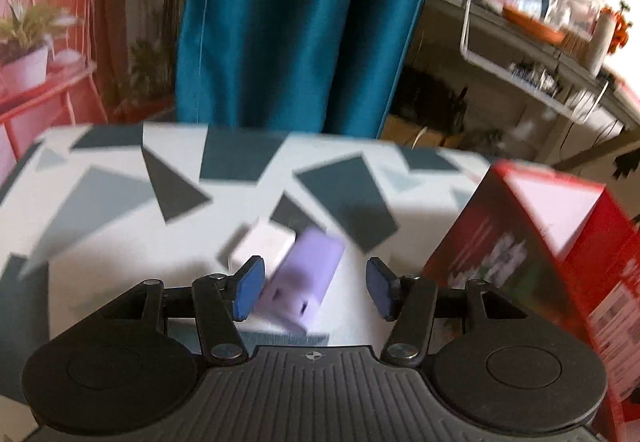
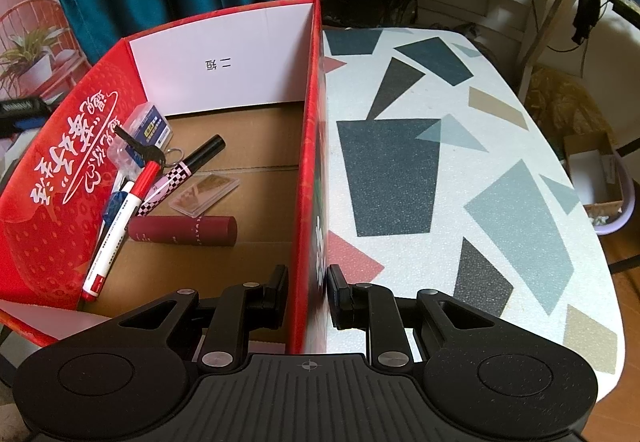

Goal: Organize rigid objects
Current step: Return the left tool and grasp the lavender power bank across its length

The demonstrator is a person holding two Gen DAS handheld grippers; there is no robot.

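Two views, patterned white tabletop [image 1: 120, 242] and red cardboard box [image 2: 312, 169].
Left wrist: left gripper [image 1: 312, 292] spread wide over blurred lilac block [image 1: 308, 278] beside white block [image 1: 264, 246]; box stands right. Right wrist: right gripper [image 2: 307, 296] straddles box wall, contact unclear; maroon tube [image 2: 184, 230], markers [image 2: 120, 226] inside.

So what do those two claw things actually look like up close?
Both are matte black plastic, each with a ribbed centre plate bearing a small crosshair mark, round discs either side and silver screws. The left gripper has blue finger pads; the right gripper has black ones.
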